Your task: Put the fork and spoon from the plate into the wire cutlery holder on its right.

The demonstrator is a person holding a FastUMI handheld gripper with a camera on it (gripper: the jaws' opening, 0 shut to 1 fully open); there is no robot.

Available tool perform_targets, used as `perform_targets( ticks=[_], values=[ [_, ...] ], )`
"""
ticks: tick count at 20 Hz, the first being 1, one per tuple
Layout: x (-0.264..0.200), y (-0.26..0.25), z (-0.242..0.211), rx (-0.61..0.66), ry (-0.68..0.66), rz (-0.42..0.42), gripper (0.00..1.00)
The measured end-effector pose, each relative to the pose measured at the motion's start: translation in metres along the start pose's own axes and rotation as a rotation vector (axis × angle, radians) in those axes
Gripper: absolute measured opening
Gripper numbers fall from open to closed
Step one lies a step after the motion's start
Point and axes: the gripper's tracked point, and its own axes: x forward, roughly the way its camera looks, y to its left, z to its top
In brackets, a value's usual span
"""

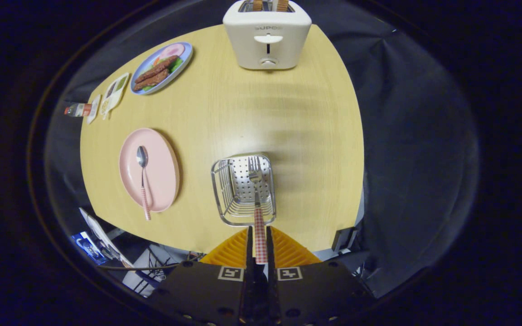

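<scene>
**Fork over the holder: lower it, then release**

While the tool point(260, 246) is clamped on the fork's point(258, 213) checked handle, both fingers pressing it, the fork points away from the tool with its tines over the open top of the wire cutlery holder point(225, 199), toward the holder's right side. I can't tell whether the tines are touching the perforated bottom yet.

To do this step well:
- Keep the handle in line with the holder's opening and go straight down; don't drag it across the near rim.
- The holder is light wire, so I expect a sideways push would slide it on the worktop point(288, 127).
- Open the fingers only once the tines are well inside, otherwise the fork may tip out over the rim.
- Pull back along the handle's line so the fingers don't catch it.

Still to do: the spoon point(142, 181) lies on the pink plate point(166, 167), left of the holder, bowl far, checked handle hanging over the plate's near edge. That overhanging end looks like the easy grab point.
</scene>
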Motion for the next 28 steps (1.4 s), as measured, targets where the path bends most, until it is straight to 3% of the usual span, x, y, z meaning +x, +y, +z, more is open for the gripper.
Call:
perform_targets(
  ticks=[1, 2, 7, 9, 13, 15, 18, 23, 28],
  values=[
    [-0.003, 0.003, 0.002, -0.01, -0.019, 0.01, 0.13],
    [-0.004, 0.006, 0.005, -0.026, -0.05, 0.019, 0.31],
    [-0.031, 0.029, 0.031, -0.062, -0.281, 0.049, 0.84],
    [-0.043, 0.047, 0.042, -0.069, -0.401, 0.082, 0.97],
    [-0.074, 0.096, 0.049, -0.13, -0.698, 0.147, 0.97],
    [-0.081, 0.13, 0.036, -0.168, -0.835, 0.196, 0.97],
    [-0.064, 0.177, 0.004, -0.215, -0.995, 0.204, 0.97],
    [-0.008, 0.234, -0.041, -0.222, -1.039, 0.199, 0.97],
    [0.049, 0.25, -0.054, -0.196, -1.025, 0.161, 0.97]
  ],
)
